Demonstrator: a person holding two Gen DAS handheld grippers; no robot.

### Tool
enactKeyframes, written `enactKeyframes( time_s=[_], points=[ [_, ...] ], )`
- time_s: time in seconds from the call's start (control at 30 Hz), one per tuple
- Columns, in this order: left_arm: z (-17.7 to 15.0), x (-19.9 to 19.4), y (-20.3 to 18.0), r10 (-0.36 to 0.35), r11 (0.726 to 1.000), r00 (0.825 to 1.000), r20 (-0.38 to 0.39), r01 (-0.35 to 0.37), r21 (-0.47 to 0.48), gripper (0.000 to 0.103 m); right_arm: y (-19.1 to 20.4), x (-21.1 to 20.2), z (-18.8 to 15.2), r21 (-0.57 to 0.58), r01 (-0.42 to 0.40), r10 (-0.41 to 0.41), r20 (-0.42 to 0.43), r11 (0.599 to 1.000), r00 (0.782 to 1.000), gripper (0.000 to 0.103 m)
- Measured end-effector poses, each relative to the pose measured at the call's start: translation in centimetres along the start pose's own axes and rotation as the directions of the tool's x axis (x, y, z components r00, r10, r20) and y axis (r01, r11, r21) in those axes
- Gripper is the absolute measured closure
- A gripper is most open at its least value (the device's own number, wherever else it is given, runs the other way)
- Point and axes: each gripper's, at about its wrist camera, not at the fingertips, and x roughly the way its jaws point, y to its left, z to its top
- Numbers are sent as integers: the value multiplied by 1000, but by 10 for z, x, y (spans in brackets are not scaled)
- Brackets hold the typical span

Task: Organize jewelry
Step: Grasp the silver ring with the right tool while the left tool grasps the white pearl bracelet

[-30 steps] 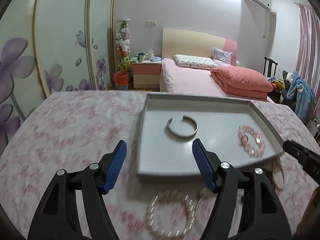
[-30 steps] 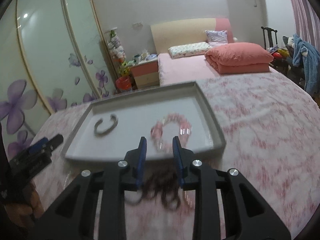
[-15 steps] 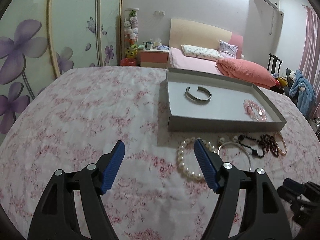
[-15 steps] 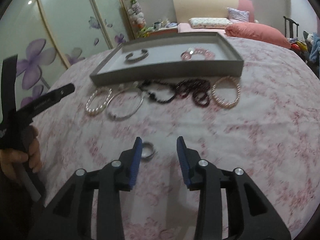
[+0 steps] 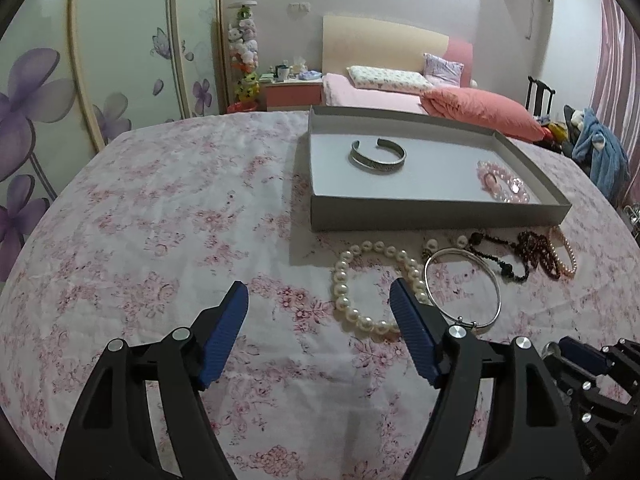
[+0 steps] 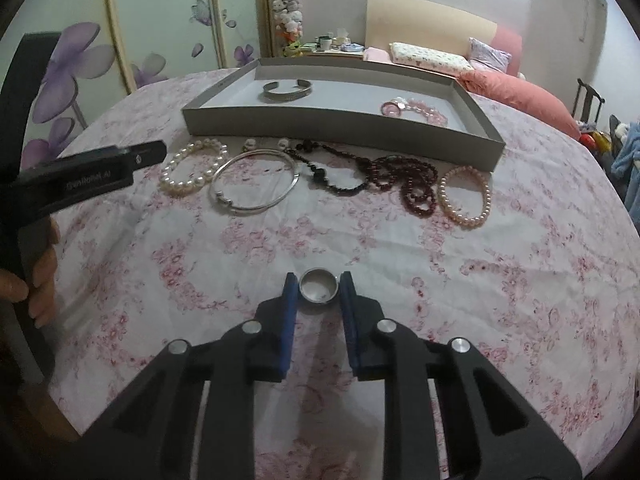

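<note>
Ring (image 6: 319,286) between right hand-held gripper (image 6: 319,285) pads, narrow gap, contact unclear | left hand-held gripper (image 5: 319,300) wide, empty

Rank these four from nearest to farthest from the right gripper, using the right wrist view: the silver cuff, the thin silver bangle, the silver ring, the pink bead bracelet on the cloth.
1. silver ring, between the right gripper's fingertips.
2. thin silver bangle, on the cloth, ahead and left.
3. pink bead bracelet, ahead and right; too close to the bangle to rank firmly.
4. silver cuff, inside the grey tray, at its far left.
</note>
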Motion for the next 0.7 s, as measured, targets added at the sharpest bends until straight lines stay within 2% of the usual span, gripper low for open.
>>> enactKeyframes(
  time_s=[0.13, 0.23, 0.33, 0.4, 0.5, 0.7],
  points=[
    [3, 11, -3, 4, 1000, 999, -35, -4, 14, 34, -11, 4, 5, 46, 7, -7, -2, 999, 1000, 81],
    [6, 22, -6, 1, 1000, 997, -79, 0, 22, 42, -11, 4, 5, 43, 13, -13, 0, 999, 1000, 81],
    [8, 32, -8, 6, 1000, 993, -121, -3, 27, 55, -11, 5, 5, 46, 10, -10, 0, 999, 1000, 81],
    [7, 31, -8, 24, 999, 993, -119, -19, 41, 70, -11, 5, 6, 49, 9, -9, -1, 999, 1000, 81],
    [4, 27, -2, 37, 998, 993, -116, -32, 45, 80, -14, 7, 7, 61, 18, -17, -1, 998, 1000, 81],
    [-2, 18, 14, 62, 998, 991, -118, -59, 35, 81, -22, 8, 10, 83, 30, -30, -1, 996, 1000, 81]
  ],
)
